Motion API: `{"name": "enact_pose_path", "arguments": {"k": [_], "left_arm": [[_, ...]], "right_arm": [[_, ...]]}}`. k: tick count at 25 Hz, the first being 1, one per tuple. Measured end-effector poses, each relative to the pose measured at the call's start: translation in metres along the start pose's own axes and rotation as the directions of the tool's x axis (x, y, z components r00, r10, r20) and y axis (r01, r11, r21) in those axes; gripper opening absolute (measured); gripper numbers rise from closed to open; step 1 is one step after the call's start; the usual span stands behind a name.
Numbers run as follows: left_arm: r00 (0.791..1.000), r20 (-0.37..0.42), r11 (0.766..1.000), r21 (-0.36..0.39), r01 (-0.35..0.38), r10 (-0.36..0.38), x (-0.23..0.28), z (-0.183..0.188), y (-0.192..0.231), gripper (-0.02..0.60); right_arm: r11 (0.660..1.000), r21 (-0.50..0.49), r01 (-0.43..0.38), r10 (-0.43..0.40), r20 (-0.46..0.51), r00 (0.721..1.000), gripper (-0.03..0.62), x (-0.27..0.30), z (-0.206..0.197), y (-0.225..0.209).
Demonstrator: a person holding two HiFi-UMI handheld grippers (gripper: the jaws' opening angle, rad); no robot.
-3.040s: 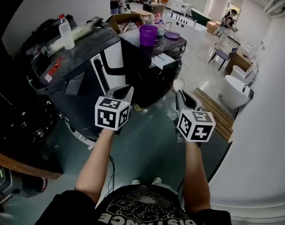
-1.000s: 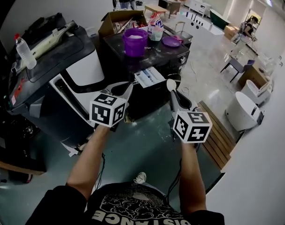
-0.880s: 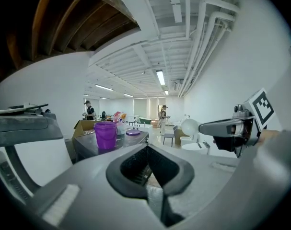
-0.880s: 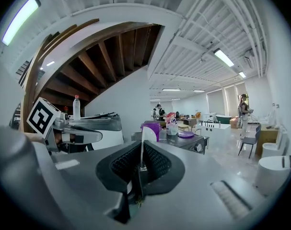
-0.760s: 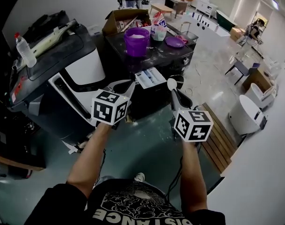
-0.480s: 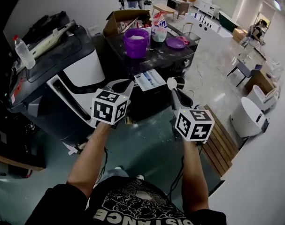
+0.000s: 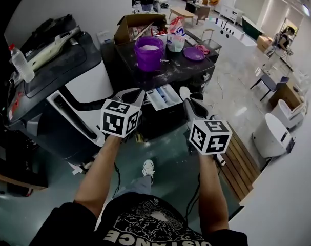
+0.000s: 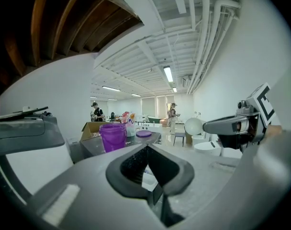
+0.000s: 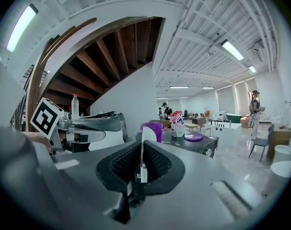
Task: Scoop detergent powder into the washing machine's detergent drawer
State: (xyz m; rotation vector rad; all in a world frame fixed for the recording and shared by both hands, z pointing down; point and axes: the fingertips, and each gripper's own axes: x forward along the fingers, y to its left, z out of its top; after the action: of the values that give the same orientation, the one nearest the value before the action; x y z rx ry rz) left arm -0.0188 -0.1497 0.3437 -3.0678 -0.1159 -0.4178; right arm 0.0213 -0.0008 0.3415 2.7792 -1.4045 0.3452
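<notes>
A purple bucket (image 7: 149, 53) of white powder stands on top of the dark washing machine (image 7: 196, 70). Its purple lid (image 7: 194, 53) and a detergent bag (image 7: 175, 35) lie beside it. The white detergent drawer (image 7: 164, 96) is pulled out of the machine's front. My right gripper (image 7: 188, 100) is shut on a white spoon (image 7: 184, 92), (image 9: 146, 135) whose bowl points up, just right of the drawer. My left gripper (image 7: 132, 94) is shut with nothing in it, just left of the drawer. The left gripper view shows the bucket (image 8: 112, 136) ahead.
A second white and black machine (image 7: 68, 83) with a clear bottle (image 7: 16, 63) on top stands to the left. An open cardboard box (image 7: 135, 27) sits behind the bucket. A wooden slat platform (image 7: 240, 158) lies on the floor at right, next to a white tub (image 7: 270, 135).
The person has walked up to the dark washing machine, which now sits closer and more central. Both grippers keep their pose, the spoon still in the right one.
</notes>
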Motion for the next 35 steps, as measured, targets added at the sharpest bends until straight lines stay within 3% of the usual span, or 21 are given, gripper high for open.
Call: {"name": "enact_pose_path", "arguments": {"k": [11,27,35], "left_arm": [[1.0,-0.002,0.999,-0.034,-0.026,0.026,0.071,0.005,0.059,0.0],[0.996,-0.052,0.997,-0.046,-0.069,0.067,0.182,0.023,0.165,0.001],[0.994,-0.041,0.993,-0.058,-0.105,0.102,0.211,0.031,0.205,0.0]], "right_arm": [[0.999,-0.017,-0.027,0.026,-0.045,0.999,0.037,0.086,0.005,-0.025],[0.995,-0.025,-0.094,0.091,-0.079,0.993,0.037,0.244,0.044,-0.062],[0.992,-0.05,-0.119,0.113,-0.1,0.988,0.037,0.293,0.059,-0.071]]}}
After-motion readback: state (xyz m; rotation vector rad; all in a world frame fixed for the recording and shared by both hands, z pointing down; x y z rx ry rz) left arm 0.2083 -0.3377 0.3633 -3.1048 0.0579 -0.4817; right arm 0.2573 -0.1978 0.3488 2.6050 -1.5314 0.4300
